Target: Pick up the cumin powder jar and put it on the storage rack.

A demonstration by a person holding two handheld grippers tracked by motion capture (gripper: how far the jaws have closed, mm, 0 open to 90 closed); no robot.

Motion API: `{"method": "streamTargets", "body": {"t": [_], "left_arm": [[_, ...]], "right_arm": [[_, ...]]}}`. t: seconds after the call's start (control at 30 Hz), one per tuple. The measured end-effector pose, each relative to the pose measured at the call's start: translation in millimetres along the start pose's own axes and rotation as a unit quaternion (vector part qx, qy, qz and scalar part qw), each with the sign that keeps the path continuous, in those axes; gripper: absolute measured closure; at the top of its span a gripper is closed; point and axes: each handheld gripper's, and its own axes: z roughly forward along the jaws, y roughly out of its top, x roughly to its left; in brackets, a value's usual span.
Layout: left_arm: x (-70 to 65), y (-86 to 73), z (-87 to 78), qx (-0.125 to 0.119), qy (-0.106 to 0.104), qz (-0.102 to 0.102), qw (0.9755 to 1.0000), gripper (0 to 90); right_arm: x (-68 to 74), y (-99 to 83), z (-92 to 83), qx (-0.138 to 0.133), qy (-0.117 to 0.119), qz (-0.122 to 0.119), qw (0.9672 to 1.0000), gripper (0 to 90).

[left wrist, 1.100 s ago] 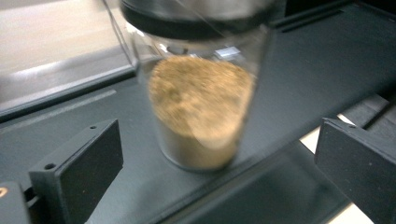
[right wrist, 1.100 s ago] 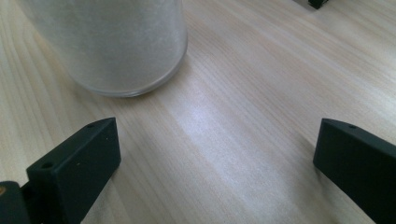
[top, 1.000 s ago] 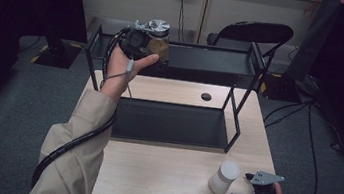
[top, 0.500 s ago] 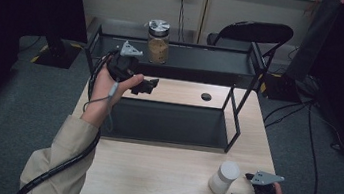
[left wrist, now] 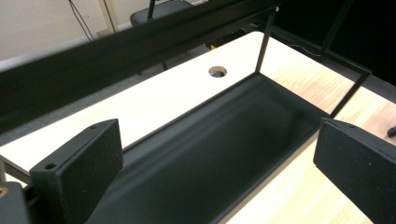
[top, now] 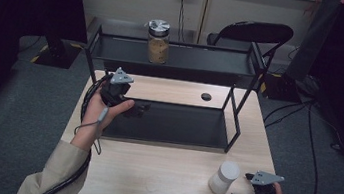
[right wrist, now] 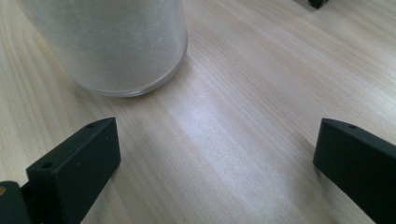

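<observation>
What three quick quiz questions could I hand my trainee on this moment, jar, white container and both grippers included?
1. True or false: the jar with the metal lid stands on the top shelf of the black rack.
2. Which gripper is nearer the white container: (a) left gripper, (b) right gripper?
3. Fill in: the lower tray in front of the left gripper holds ____.

Key:
1. True.
2. (b); the container stands on the wooden table just beyond its open jaws, not between them.
3. Nothing; it is bare.
</observation>
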Motion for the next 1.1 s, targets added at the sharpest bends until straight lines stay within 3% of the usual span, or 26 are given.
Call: {"method": "streamTargets", "body": {"t": [0.47,1.1], "left_arm": [[-0.9,-47.0,3.4,-0.002,-0.010,-0.007,0.9999,0.7],[-4.3,-90.7,6.6,0.006,-0.018,-0.006,0.9998,0.7]], "right_arm": [[0.0,0.1,0.0,0.000,0.000,-0.001,1.0000,0.0],[0.1,0.0,0.0,0.000,-0.001,-0.001,1.0000,0.0]]}}
